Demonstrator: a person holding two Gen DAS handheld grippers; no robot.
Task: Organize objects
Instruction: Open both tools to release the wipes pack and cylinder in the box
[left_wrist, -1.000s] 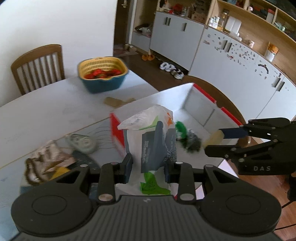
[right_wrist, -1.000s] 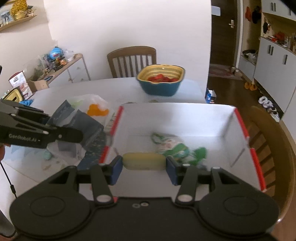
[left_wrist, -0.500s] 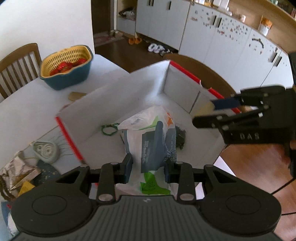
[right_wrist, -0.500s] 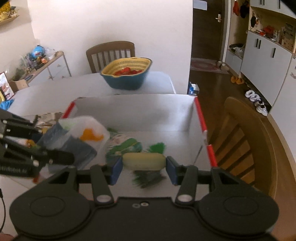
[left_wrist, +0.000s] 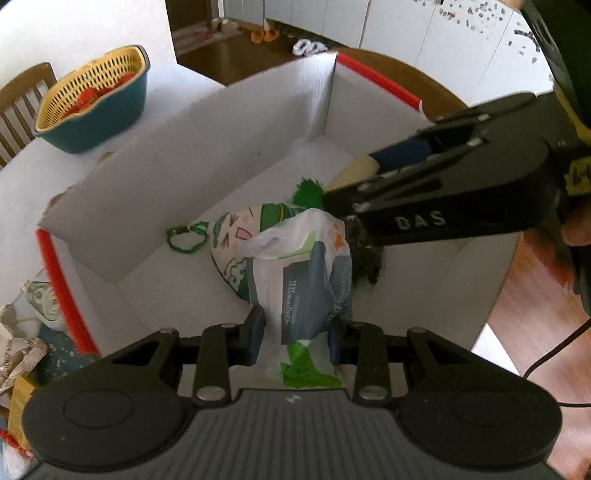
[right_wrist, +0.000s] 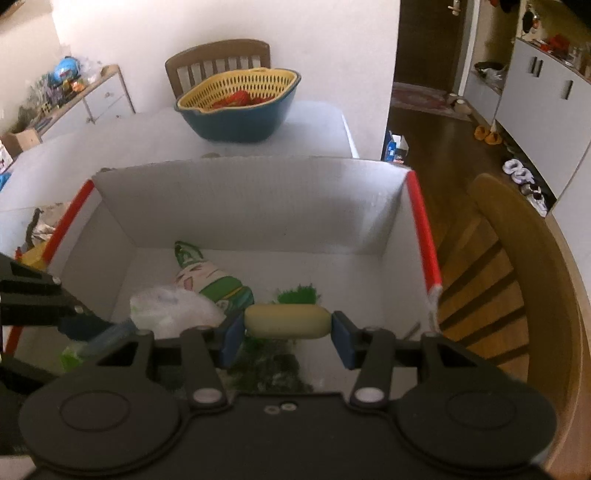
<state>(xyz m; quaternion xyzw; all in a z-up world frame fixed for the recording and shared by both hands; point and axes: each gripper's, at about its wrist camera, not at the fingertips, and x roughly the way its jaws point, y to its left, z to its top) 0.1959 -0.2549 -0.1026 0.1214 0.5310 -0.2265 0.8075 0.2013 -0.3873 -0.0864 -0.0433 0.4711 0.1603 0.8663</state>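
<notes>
Both wrist views: steep, close look down into white box (left_wrist: 207, 155) (right_wrist: 258, 206); shared: box interior, basket (left_wrist: 92, 99) (right_wrist: 240, 107).

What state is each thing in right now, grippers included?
left gripper: shut on the plastic bag, over the box.
right gripper: shut on the yellow roll, over the box.
white box: open-topped, upright.
green-and-white pouch: lying on the box floor.
green cord loop: lying on the box floor.
colander basket: upright on the table, red items inside.

box (left_wrist: 207, 155): matt white corrugated board | bag (left_wrist: 295, 243): glossy thin plastic | basket (right_wrist: 240, 88): perforated plastic | chair (right_wrist: 517, 236): smooth wood
</notes>
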